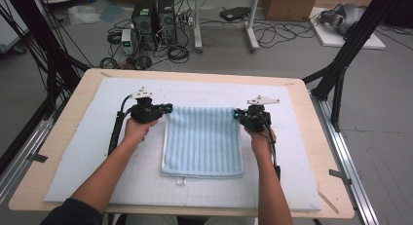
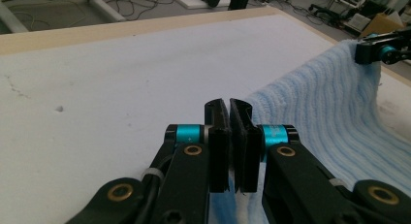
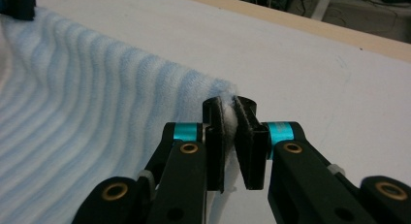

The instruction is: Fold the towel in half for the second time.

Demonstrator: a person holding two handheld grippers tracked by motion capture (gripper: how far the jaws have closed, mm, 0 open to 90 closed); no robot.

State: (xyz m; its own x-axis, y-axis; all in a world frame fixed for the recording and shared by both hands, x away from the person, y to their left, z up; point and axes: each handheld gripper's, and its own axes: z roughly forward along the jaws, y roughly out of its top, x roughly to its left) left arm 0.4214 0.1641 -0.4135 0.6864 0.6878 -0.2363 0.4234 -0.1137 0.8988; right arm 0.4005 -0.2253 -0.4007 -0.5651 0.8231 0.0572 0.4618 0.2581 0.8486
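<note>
- The light blue towel (image 1: pixel 202 142) lies on the white mat (image 1: pixel 97 152) in the middle of the table (image 1: pixel 63 137), between the two hands; its near edge rests flat toward the person.
- The left gripper (image 1: pixel 168 108) sits at the towel's far left corner, its jaws pressed together on the cloth; in the left gripper view the towel (image 2: pixel 329 112) runs away from the jaws and rises to the other gripper.
- The right gripper (image 1: pixel 237 113) sits at the far right corner, pinching a tuft of the towel (image 3: pixel 97 112) between its pads.
- Both far corners are raised off the mat, so the far edge hangs between the grippers.
- The towel is folded, ribbed with pale and darker blue stripes running from far edge to near edge, and looks soft and fluffy.
- A small white tag (image 1: pixel 181 181) shows at its near edge.
</note>
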